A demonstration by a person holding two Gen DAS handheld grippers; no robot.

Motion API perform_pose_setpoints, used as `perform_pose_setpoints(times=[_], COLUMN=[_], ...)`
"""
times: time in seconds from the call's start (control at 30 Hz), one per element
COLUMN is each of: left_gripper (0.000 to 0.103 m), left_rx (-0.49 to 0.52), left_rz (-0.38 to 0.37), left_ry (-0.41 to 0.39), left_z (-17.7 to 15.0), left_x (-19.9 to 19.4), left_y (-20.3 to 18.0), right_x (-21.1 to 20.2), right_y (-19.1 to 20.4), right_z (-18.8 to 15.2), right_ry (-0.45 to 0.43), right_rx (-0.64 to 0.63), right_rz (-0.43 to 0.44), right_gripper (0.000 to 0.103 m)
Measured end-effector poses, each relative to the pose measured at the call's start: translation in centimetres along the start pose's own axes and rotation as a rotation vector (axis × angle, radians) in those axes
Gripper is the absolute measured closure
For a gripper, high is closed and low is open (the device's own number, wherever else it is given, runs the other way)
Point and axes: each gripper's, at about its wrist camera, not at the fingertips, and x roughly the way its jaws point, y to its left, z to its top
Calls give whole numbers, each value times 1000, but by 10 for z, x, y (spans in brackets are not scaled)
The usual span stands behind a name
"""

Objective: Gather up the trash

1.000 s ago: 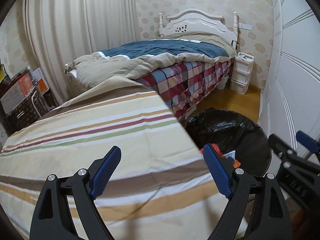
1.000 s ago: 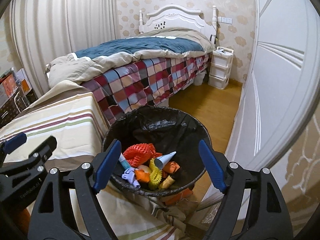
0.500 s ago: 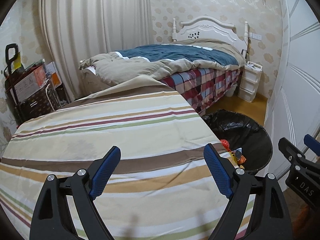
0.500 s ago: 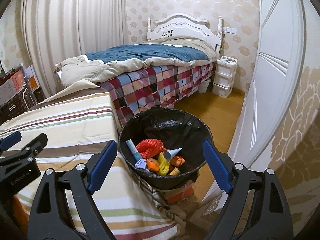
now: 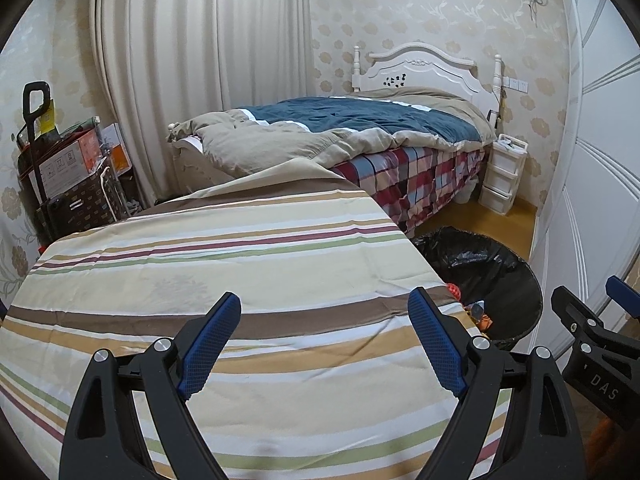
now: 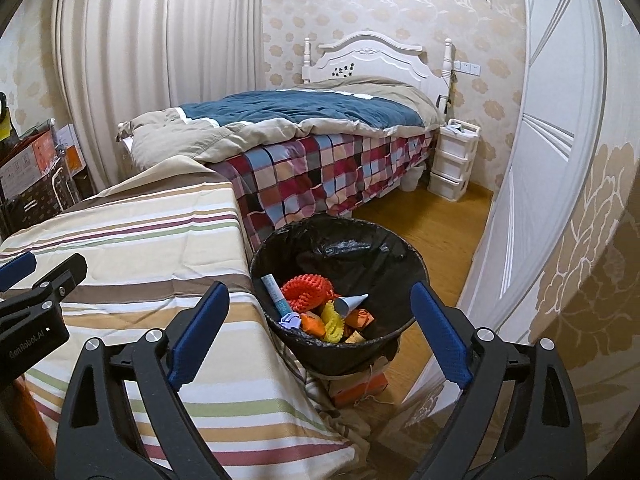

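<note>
Both your claws gape wide, holding nothing: the left gripper [image 5: 324, 340] over the striped tablecloth [image 5: 224, 264], the right gripper [image 6: 320, 332] over the bin [image 6: 396, 268] beside the table. The trash [image 6: 316, 308] lies heaped inside; a grey cone [image 6: 350, 304] points up-right. From the left, the cloth's edge hides most of it.

Trash bin [image 6: 340, 264] stands right of table [image 6: 132, 240], before bed [image 6: 320, 168].

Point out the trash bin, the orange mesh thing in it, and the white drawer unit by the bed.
Trash bin [image 6: 404, 258]: right wrist view, black liner on the far inner wall.
Orange mesh thing [image 6: 306, 290]: right wrist view, middle of its ribbed top.
White drawer unit [image 6: 454, 160]: right wrist view, front of the middle drawer.
</note>
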Motion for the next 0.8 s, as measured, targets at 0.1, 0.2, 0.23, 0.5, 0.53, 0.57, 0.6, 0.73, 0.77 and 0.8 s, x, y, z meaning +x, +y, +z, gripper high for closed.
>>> perform_pose_setpoints(times=[0.1,0.2,0.23,0.5,0.53,0.57,0.6,0.73,0.77,0.8], left_gripper=[18,18,18,18,18,18,18,18,18,18], left_rx=[0,-4,-2,-2,-2,-3,-4,-3,-3,-3], left_rz=[1,1,1,1,1,2,1,1,1,1], left_ry=[1,2,1,2,2,3,2,1,1,2], left_z=[0,1,0,1,0,0,0,0,1,1], left_x=[1,0,0,0,0,0,0,0,0,0], left_y=[0,1,2,2,2,2,3,3,3,3], right_x=[0,0,0,0,0,0,0,-1,0,0], right_y=[0,0,0,1,1,1,1,1,1,1], right_z=[0,-1,0,-1,-1,-1,-1,-1,-1,-1], right_ry=[1,2,4,4,5,5,4,4,4,4], right_rx=[0,0,0,0,0,0,-1,-1,-1,-1], right_rz=[0,0,0,-1,-1,-1,-2,-1,-2,-1], right_gripper=[13,13,13,13,13,13,13,13,13,13])
